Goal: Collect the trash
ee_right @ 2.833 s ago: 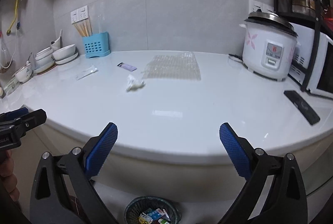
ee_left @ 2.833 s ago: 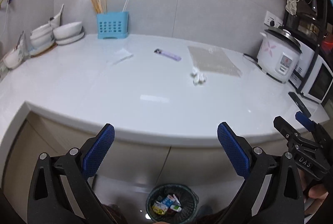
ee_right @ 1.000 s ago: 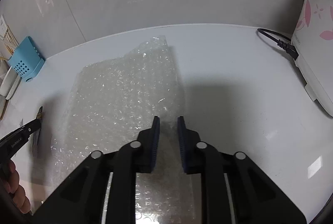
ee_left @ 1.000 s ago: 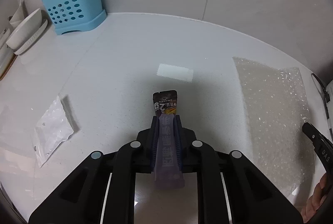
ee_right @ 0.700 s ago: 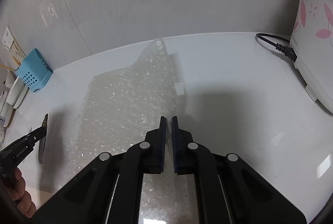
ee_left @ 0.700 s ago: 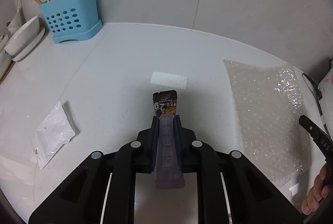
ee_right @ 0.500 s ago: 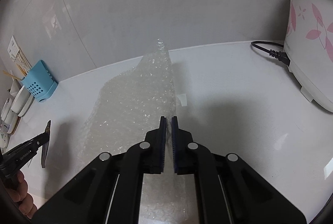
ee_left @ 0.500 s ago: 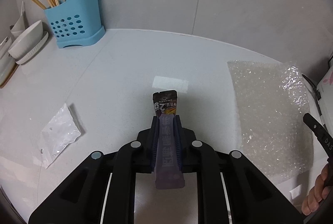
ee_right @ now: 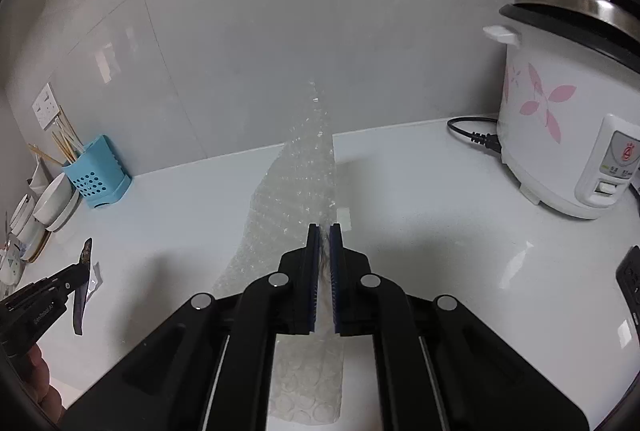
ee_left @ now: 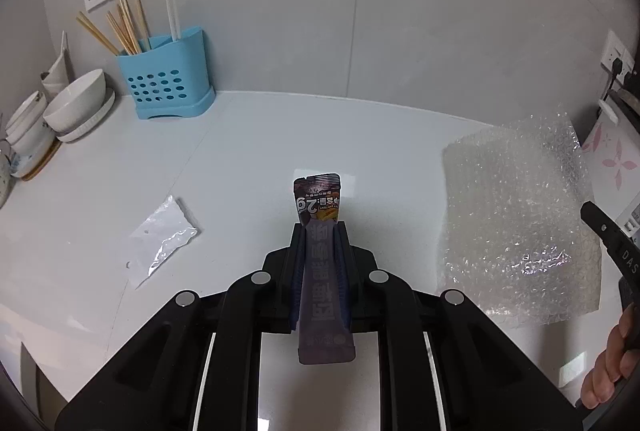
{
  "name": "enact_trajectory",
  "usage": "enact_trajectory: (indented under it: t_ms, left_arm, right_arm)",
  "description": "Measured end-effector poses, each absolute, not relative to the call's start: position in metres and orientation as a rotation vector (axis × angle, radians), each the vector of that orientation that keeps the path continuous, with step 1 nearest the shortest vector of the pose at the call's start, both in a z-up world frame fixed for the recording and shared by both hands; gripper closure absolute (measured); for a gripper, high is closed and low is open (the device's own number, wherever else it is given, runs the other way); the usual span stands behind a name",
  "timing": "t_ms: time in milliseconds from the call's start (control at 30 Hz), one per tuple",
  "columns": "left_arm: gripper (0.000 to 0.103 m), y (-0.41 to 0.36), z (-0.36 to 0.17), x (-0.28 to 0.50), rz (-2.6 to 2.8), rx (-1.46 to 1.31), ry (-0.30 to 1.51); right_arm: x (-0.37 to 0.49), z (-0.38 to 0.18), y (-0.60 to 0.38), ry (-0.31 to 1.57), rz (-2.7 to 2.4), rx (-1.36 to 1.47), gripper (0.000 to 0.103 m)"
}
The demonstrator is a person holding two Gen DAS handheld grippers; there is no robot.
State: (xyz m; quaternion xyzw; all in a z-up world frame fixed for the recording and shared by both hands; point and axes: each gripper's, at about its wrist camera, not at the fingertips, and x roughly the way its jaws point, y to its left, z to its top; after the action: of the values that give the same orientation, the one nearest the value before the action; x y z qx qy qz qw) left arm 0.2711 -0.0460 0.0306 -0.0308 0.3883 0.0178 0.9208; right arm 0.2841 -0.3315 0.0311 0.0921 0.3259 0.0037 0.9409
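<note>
A wide bare stretch of the counter (ee_left: pixel 248 151) is seen in the middle. The left side is blocked by a blue holder (ee_left: pixel 170 87) and bowls (ee_left: pixel 76 103) — the right by a rice cooker (ee_right: pixel 560 127) and its cord (ee_right: pixel 474 137).

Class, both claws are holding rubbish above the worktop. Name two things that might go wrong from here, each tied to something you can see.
1. The right claw grips only one edge of the bubble wrap; the large loose sheet hangs free, so it may slip out or sweep against the rice cooker's cord.
2. The left claw pinches the purple sachet across its middle, both ends protruding; the sachet could slide out in transit. The clear plastic bag, uncollected, might be overlooked.
</note>
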Motion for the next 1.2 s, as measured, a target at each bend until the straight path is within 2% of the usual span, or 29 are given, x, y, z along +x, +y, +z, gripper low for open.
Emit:
enact_trajectory:
  t_ms: [700,1200]
  left_arm:
    - [0.089,-0.036,0.104,0.150,0.016,-0.107,0.702]
    - [0.089,-0.047,0.120,0.013,-0.050,-0.132,0.611]
  right_arm:
    - [0.142,0.128,-0.313,0.483,-0.006,0.108,0.099]
    - [-0.006,0.134,-0.291,0.400,0.046,0.067,0.099]
